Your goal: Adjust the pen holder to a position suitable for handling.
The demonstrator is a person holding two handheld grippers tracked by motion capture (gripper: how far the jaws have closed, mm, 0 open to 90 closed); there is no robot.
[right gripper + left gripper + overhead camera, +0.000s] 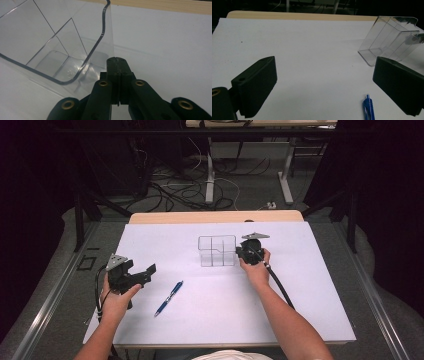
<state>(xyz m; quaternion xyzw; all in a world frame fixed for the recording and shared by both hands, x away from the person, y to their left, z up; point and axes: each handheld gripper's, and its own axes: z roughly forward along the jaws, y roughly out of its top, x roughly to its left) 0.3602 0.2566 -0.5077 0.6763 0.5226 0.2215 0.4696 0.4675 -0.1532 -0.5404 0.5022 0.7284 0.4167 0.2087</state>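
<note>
The right claw (117, 82) is pinched shut on the thin wall of the clear plastic organizer (217, 251) mid-table. It looks light, stiff and slippery, so hold the rim. The left claw (142, 276) gapes wide near the blue pen (169, 298).

Clear plastic organiser (217, 251): one, divided by inner walls into several compartments; the exact number cannot be told.

Blue pen (168, 298): one.

Hand-held grippers: two, namely the left gripper (131, 276) and the right gripper (248, 253), each with two black fingers, four fingers in all.

Grey three-cornered plates: two, one atop each gripper.

Trailing cables: two, one per gripper.

Hands: two, one on each gripper.

White tabletop (300, 290): one.

Further table frames behind, on the floor among loose cables: at least two upright legs visible.
</note>
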